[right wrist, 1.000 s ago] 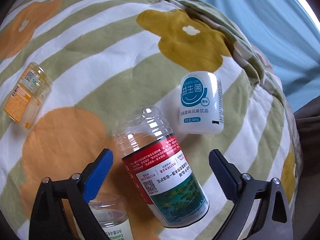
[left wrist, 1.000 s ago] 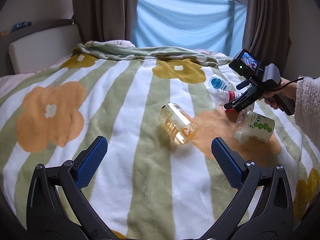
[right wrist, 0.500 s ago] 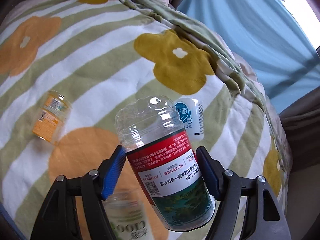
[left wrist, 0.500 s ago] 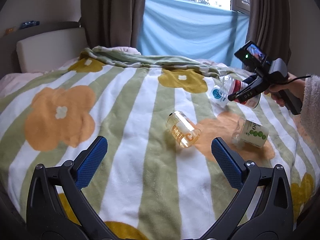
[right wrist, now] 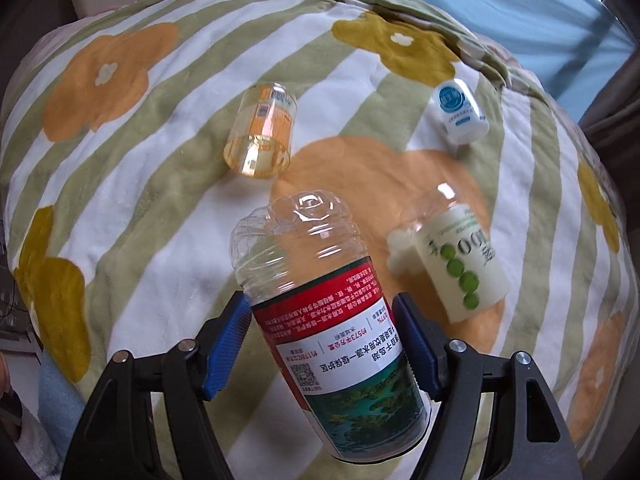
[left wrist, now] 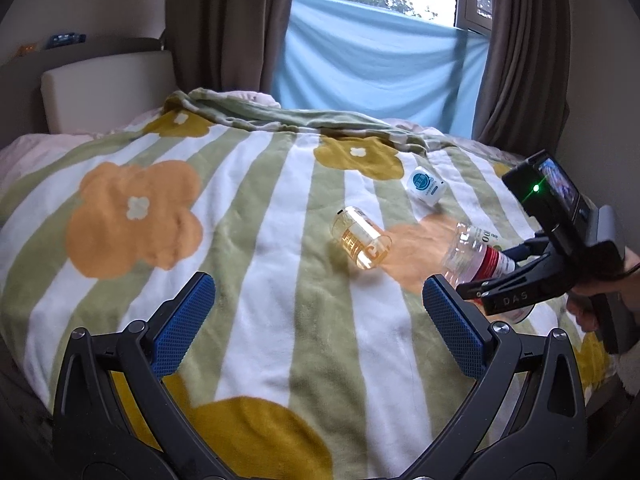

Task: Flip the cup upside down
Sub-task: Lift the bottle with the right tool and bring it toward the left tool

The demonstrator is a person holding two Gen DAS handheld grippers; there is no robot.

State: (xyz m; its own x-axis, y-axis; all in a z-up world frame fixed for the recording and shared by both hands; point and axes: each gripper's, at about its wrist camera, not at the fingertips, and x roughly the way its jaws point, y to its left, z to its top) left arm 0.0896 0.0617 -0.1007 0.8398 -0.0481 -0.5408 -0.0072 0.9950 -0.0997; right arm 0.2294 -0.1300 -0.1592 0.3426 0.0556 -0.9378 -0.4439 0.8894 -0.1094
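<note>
Right claw (right wrist: 322, 342): closed on the red-label cup (right wrist: 320, 304), blue pads pressed to both sides of its label band; the cup is lifted off the bed, its ribbed closed end pointing away from the camera.
Left claw (left wrist: 318, 322): spread wide, nothing between its pads, hovering above the blanket (left wrist: 248, 240).
Hidden or unclear: the red-label cup's open rim is partly cut off at the bottom of the right wrist view; in the left wrist view the right claw covers most of it.
Cup look: clear plastic, red band, white panel of inverted print, green scenic picture.
Around: amber cup (right wrist: 262, 132), white bottle-cup (right wrist: 460, 114) and green-dot cup (right wrist: 460, 264) lying on their sides on the blanket.
</note>
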